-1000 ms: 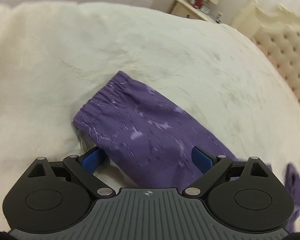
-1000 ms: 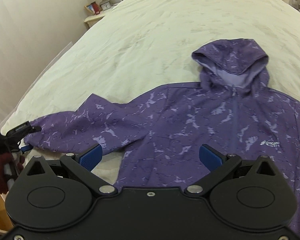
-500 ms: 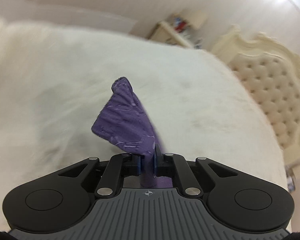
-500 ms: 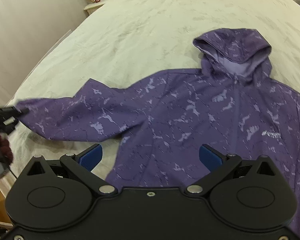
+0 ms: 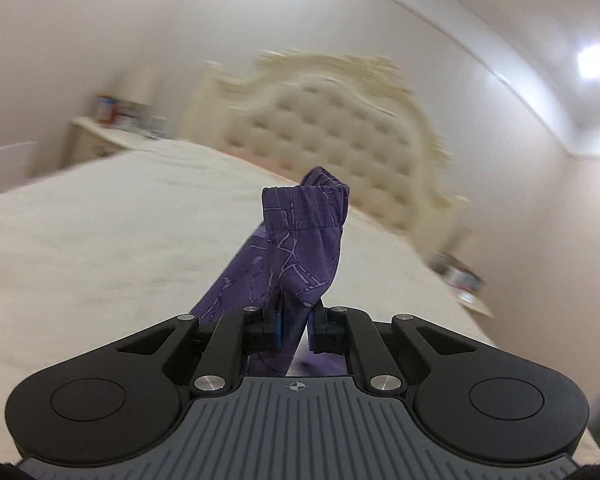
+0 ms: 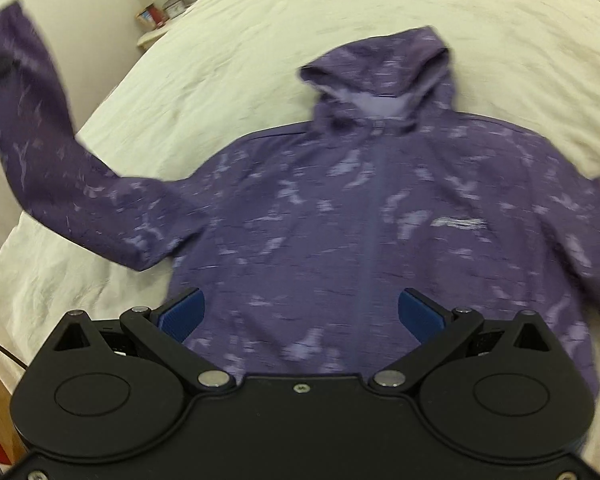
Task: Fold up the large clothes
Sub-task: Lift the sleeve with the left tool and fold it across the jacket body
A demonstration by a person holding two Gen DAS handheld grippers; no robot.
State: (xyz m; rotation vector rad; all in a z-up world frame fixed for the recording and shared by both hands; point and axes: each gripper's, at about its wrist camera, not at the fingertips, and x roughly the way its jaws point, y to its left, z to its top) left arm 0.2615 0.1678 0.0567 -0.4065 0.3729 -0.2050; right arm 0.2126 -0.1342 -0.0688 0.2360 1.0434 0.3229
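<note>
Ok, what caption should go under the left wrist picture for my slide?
Left gripper shut on the elastic cuff of a purple patterned jacket sleeve, lifted above the cream bed cover.

Jacket [image 6: 340,220] flat on bed [image 6: 260,40], hood toward headboard [image 5: 340,136], nightstand [image 6: 156,32] left.

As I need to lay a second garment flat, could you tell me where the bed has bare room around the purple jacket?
The bedspread is bare between the hood and the nightstand, and beneath the lifted sleeve at the bed's left edge. The middle is taken: the jacket body spreads across it, under the right gripper.
</note>
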